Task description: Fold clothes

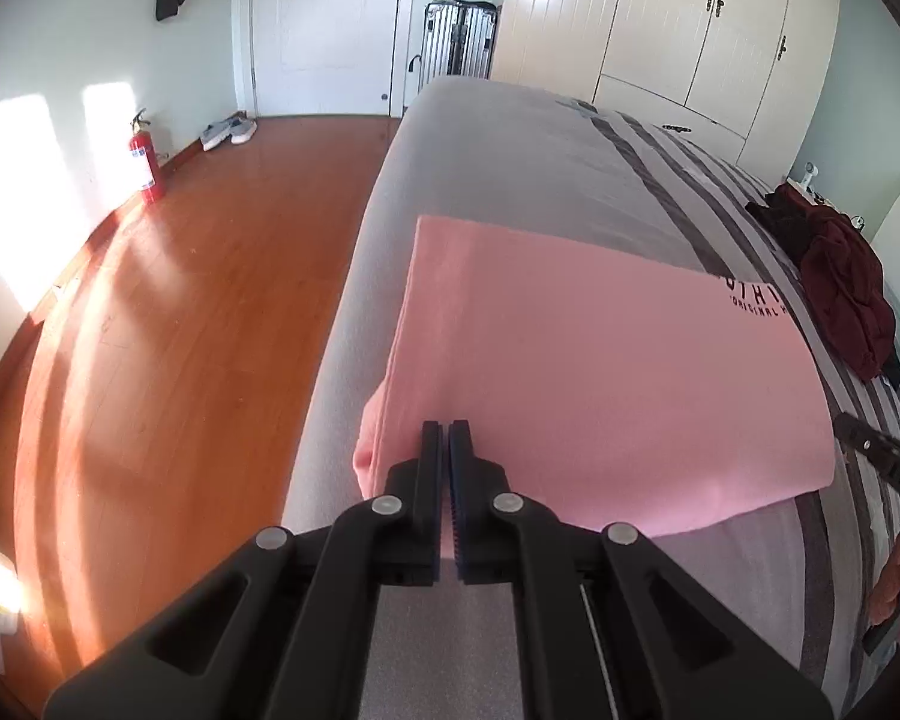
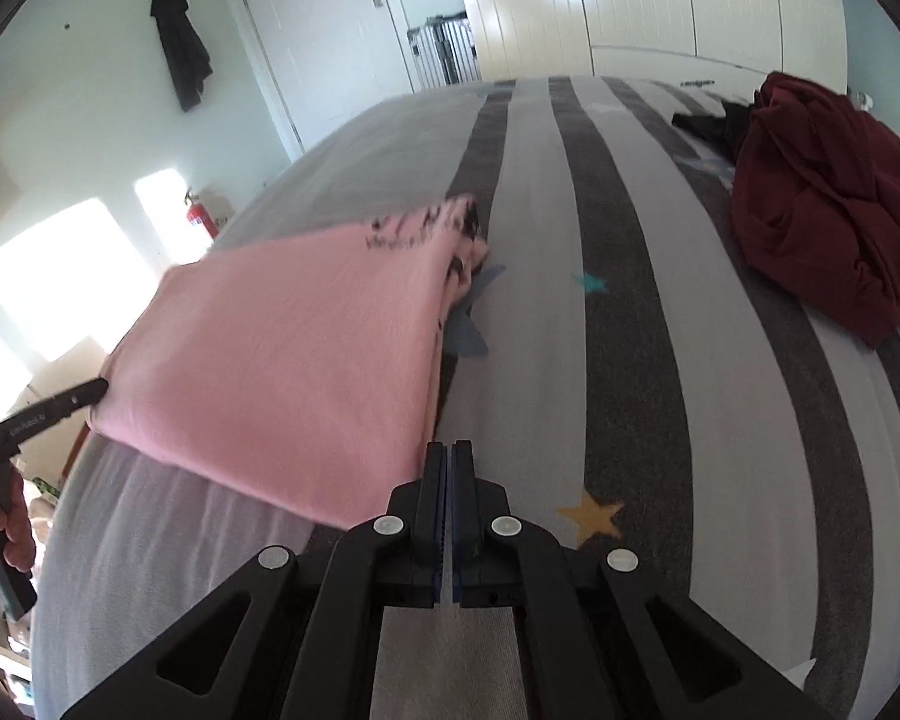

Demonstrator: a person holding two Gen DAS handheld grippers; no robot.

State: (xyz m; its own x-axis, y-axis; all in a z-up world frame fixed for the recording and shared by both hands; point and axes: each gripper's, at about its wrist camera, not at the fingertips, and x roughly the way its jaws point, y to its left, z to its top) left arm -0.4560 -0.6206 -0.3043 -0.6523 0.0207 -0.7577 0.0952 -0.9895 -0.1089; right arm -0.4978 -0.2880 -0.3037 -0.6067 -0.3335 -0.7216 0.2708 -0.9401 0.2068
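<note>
Nearest the lens, your left gripper (image 1: 447, 429) had its two black fingers (image 1: 431, 450) pressed together on the near left corner of the folded pink garment (image 1: 600, 372), a sliver of pink cloth showing between the pads. The garment lay flat ahead of those fingers and spread to their right, on the grey side of the bed (image 1: 510, 150), with black lettering at its far right edge. Beyond it, far to the right of the fingers, sat a heap of dark red clothing (image 1: 846, 294). To the left of the fingers ran the wooden floor (image 1: 180, 330), with a red fire extinguisher (image 1: 144, 159) by the wall.

Your right gripper (image 2: 450, 450) had its fingers closed as well, tips meeting just beside the pink garment's (image 2: 294, 360) near right corner; whether they pinched any cloth could not be told. The striped bedcover lay directly ahead of them, a yellow star (image 2: 594, 516) printed just to their right, and the dark red clothing (image 2: 822, 198) lay far ahead on the right.
</note>
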